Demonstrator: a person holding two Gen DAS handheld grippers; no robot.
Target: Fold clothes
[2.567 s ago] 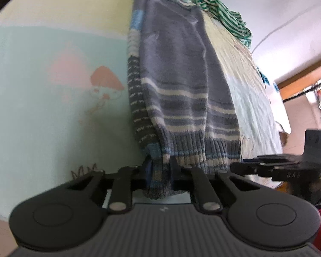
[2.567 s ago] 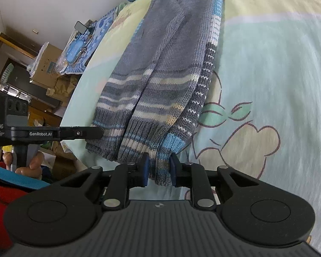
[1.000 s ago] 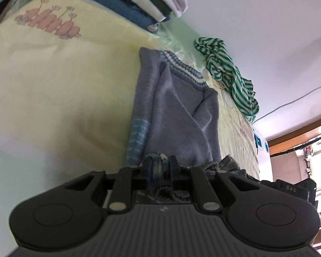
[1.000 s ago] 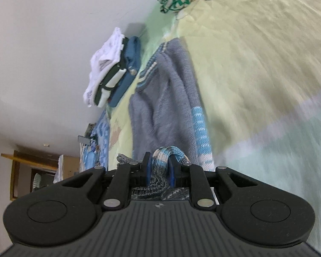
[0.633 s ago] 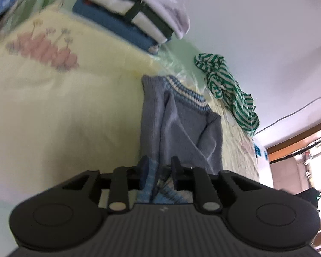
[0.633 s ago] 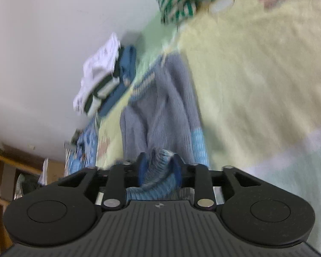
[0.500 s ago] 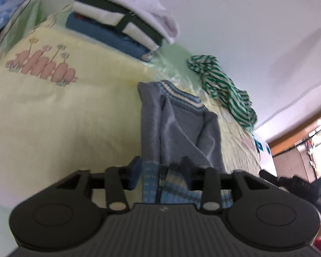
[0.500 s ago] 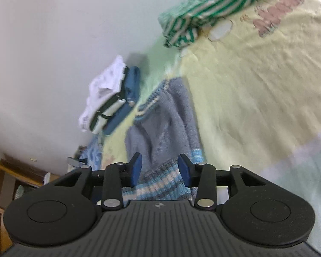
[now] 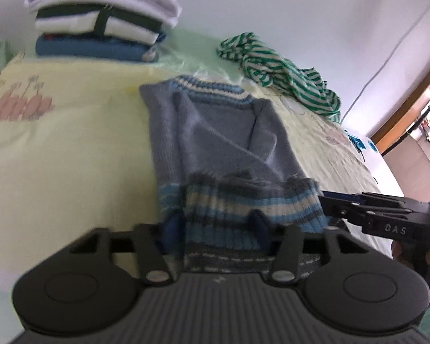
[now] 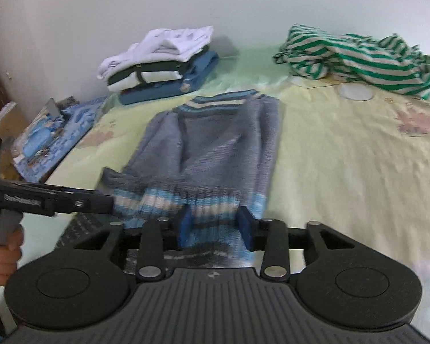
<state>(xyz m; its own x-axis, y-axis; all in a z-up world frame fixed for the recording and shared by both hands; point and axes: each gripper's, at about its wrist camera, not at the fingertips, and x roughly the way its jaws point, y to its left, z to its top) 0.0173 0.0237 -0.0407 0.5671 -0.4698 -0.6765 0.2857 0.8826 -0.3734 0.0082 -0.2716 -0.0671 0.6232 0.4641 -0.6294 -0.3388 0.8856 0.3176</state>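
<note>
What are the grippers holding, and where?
Nothing is gripped: the striped hem of the sweater lies loose between the fingers of the left gripper and right gripper, whose jaws have just been closing.

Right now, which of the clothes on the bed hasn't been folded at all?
The green-and-white striped garment, lying crumpled in a heap by the wall. The grey sweater lies flat with its hem turned up, and the stack of clothes is neatly folded.

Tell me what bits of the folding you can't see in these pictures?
- Sweater near edge: both views, hidden under the gripper bodies.
- Left gripper and right gripper: blurred, so pad contact with the hem is unclear.
- Folded stack: lower garments covered by the upper ones.
</note>
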